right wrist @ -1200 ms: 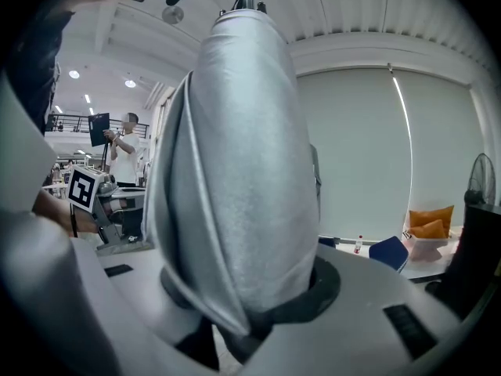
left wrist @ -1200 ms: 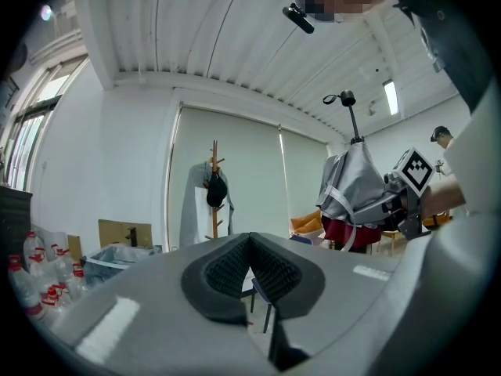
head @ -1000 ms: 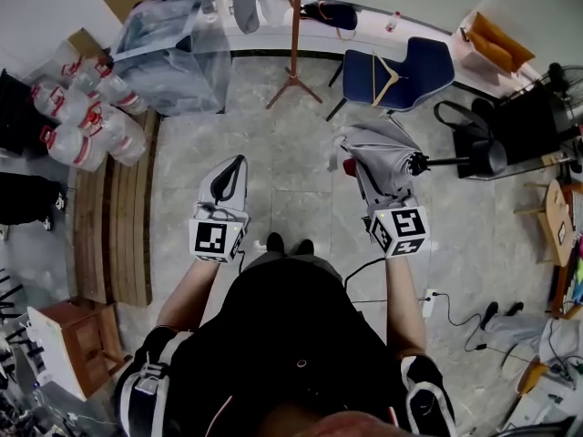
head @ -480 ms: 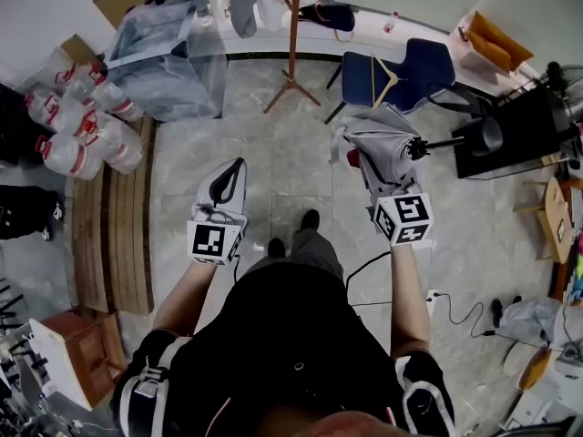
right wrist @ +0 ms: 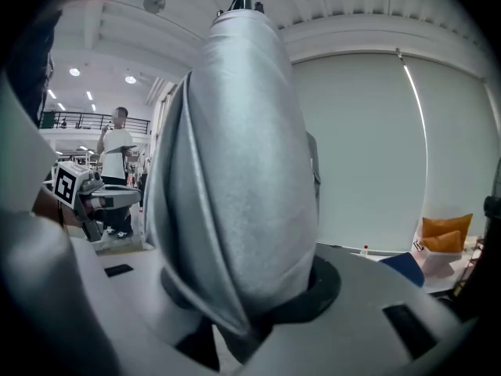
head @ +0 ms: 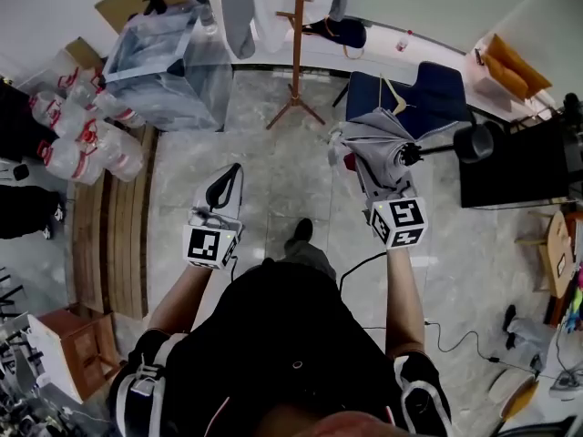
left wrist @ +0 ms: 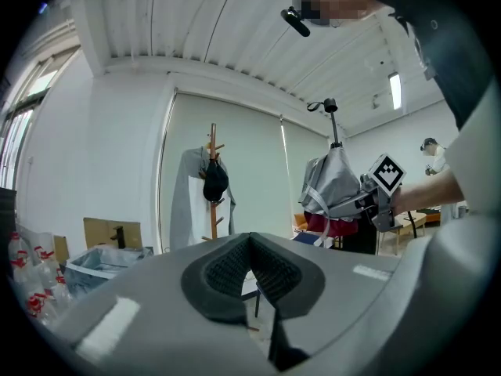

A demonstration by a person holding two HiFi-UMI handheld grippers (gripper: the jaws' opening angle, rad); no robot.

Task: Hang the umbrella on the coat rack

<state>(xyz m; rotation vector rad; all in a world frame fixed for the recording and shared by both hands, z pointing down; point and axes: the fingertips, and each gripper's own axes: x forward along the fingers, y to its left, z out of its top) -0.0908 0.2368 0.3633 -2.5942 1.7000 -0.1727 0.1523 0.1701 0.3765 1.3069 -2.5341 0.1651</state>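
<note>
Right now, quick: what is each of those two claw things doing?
Left gripper: closed, nothing in it.
Right gripper: closed on the folded grey umbrella.

Open floor (head: 273, 164) ahead to coat rack (head: 296, 53) — blue chair (head: 439, 85) crowding right, clear bin (head: 168, 57) left

The head view cuts off the coat rack (head: 296, 53).
</note>
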